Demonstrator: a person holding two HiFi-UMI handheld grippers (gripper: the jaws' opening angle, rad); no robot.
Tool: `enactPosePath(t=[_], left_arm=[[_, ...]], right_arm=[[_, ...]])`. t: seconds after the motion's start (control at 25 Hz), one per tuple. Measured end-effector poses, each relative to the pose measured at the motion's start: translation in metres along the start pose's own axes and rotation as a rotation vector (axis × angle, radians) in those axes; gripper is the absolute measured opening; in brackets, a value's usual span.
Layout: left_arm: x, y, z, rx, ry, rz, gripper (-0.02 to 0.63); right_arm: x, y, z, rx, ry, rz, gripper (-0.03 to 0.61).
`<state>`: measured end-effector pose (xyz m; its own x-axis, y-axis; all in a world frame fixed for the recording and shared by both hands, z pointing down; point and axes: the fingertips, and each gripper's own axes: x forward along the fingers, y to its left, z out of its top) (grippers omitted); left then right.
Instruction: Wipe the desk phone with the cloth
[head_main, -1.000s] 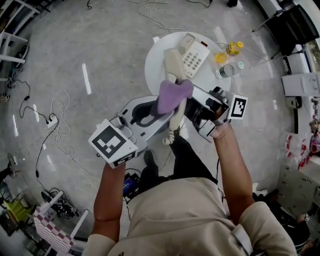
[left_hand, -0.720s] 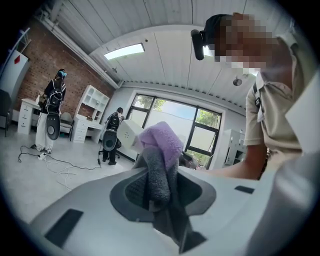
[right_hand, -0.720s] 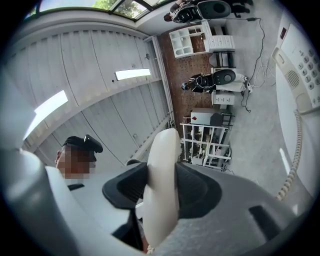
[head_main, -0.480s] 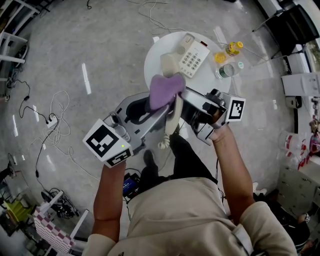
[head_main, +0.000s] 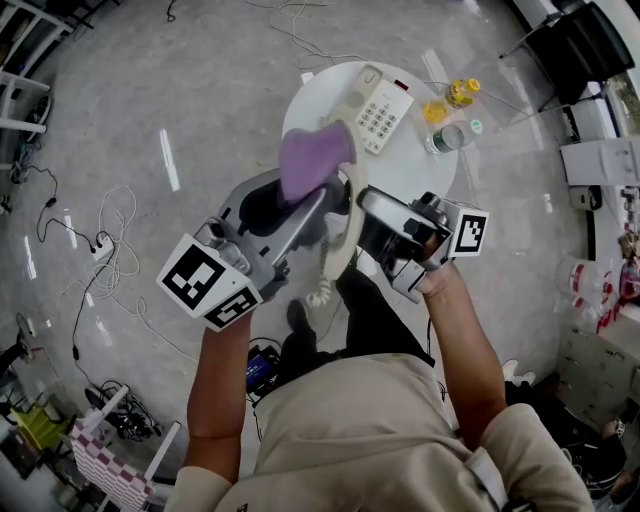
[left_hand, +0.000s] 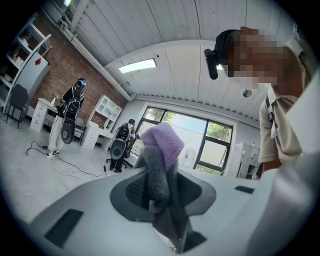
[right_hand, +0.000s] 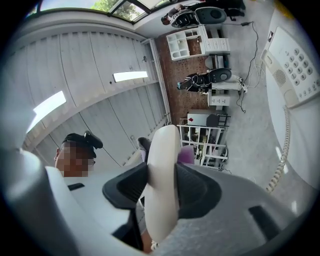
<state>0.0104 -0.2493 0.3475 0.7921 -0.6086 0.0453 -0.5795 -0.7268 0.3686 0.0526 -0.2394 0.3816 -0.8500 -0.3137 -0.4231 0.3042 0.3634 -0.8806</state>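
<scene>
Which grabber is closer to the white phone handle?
Right. The right gripper has its fingers clamped on the handset. The left gripper holds the purple cloth up beside the handset's far end.

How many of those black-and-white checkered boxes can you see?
2. One cube sits on the left tool holding the cloth; the other sits on the right tool holding the handset. None seems hidden.

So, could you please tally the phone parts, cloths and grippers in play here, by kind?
Phone parts: 3, base, handset, cord
Cloths: 1, cloth
Grippers: 2, left gripper, right gripper
Total: 6
</scene>
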Motion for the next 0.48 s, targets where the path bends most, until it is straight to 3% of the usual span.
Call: enactPosePath(t=[0.48], left_arm=[[-0.016, 0.012, 0.015, 0.105, 0.002, 0.089, 0.097]], right_arm=[[-0.003, -0.001, 0.031, -0.100, -0.075, -0.099, 0.173]])
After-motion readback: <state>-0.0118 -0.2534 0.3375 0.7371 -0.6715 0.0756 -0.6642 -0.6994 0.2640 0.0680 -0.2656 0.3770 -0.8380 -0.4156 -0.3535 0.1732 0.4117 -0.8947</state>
